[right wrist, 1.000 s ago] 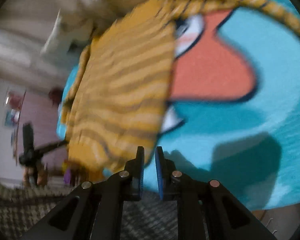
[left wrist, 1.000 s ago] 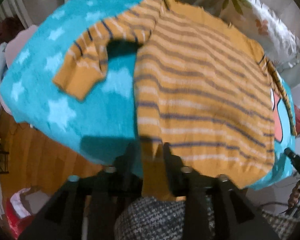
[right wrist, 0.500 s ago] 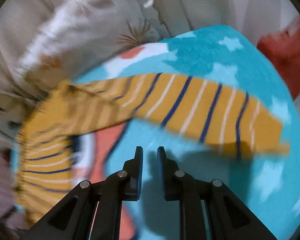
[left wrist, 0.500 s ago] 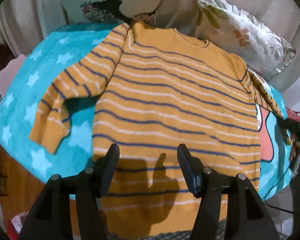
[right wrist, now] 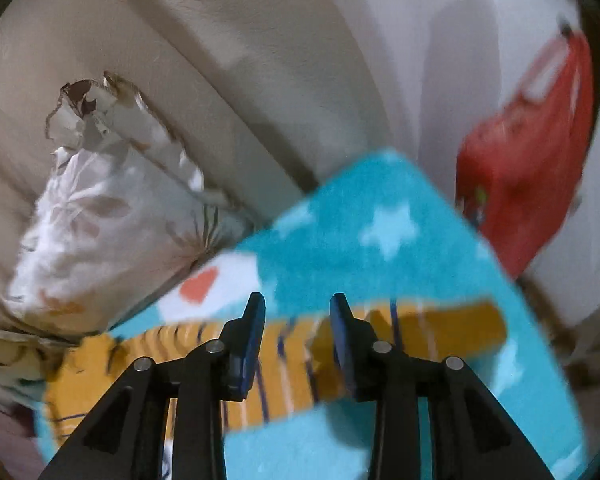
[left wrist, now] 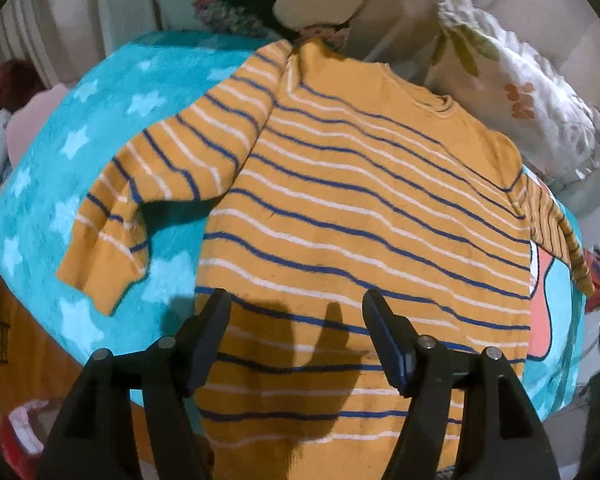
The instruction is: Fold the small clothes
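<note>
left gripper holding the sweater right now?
No, the left gripper is open above the sweater, which lies flat on the blanket.

The left hand-held gripper [left wrist: 296, 312] is hanging with its two black fingers [left wrist: 210, 332] spread wide, nothing between them, tips pointing forward and slightly down. The right hand-held gripper [right wrist: 298, 320] is also standing parted, its jaws set narrower than the left's and gripping nothing; the blue inner pads [right wrist: 254, 336] are showing on its fingers. Neither gripper is touching anything. The hands holding them are out of sight behind the cameras.
</note>
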Available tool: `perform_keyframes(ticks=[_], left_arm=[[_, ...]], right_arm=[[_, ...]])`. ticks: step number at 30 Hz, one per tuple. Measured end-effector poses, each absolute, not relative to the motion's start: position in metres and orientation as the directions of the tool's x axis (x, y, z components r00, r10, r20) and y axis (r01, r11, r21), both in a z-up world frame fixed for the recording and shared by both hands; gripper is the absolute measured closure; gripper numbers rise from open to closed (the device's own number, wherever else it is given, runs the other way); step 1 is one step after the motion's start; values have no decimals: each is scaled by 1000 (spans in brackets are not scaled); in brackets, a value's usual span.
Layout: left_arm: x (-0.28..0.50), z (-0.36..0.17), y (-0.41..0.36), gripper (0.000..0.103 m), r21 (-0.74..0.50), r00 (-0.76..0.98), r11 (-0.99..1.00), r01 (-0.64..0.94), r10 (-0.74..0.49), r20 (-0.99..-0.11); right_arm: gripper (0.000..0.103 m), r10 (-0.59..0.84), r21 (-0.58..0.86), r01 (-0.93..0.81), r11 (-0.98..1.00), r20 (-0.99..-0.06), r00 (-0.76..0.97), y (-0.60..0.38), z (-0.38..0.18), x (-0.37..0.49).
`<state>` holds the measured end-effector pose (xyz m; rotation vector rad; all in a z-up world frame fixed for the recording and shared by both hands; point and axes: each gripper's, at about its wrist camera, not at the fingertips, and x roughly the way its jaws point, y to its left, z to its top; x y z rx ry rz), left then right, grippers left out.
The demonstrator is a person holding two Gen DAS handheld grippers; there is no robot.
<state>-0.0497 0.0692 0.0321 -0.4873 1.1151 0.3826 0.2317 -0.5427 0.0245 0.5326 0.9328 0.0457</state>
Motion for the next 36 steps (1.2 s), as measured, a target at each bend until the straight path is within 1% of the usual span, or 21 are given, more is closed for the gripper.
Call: perform_keyframes(ticks=[4, 8, 10, 12, 18, 19, 20, 21, 24, 28, 31, 34, 36], left_arm=[[-46, 22, 73, 36, -215, 376, 811, -544, 6, -927], [-39, 21, 65, 36, -206, 364, 824, -528, 0, -932], [-37, 23, 60, 36, -194, 360, 832, -520, 8, -933], [-38, 25, 57, 36, -178, 351, 837, -517, 17, -936], [-53, 26, 63, 36, -139, 310, 819, -556, 49, -949], [-56, 26, 66, 35, -137, 307, 815, -564, 53, -950], [-60, 26, 70, 36, -135, 303, 807, -574, 56, -951], [-63, 25, 73, 36, -136, 302, 803, -579, 56, -952], [-68, 25, 82, 36, -158, 308, 793, -589, 39, -951], [-65, 26, 91, 35, -200, 347, 801, -565, 11, -938], [-61, 27, 98, 36, -239, 376, 809, -537, -24, -926], [-61, 28, 110, 36, -273, 404, 807, -523, -47, -913], [-63, 29, 119, 35, -291, 419, 804, -518, -58, -906]], right_arm=[[66, 291, 485, 238, 841, -778, 556, -548, -5, 203], [66, 282, 487, 292, 823, -797, 534, -549, -30, 194], [66, 260, 487, 315, 815, -792, 553, -552, -37, 197], [61, 247, 492, 340, 801, -790, 562, -557, -42, 211], [59, 271, 611, 405, 681, -723, 635, -578, -51, 223], [60, 284, 632, 408, 659, -711, 643, -582, -53, 224], [75, 294, 643, 412, 645, -707, 643, -584, -54, 225], [100, 315, 669, 414, 617, -692, 649, -589, -56, 226], [99, 324, 720, 401, 567, -642, 695, -599, -42, 215], [99, 330, 714, 318, 624, -609, 721, -586, -1, 206], [99, 377, 731, 231, 642, -563, 736, -564, 35, 199], [99, 453, 716, 110, 689, -544, 707, -514, 70, 197], [99, 507, 664, -8, 748, -564, 652, -453, 91, 193]])
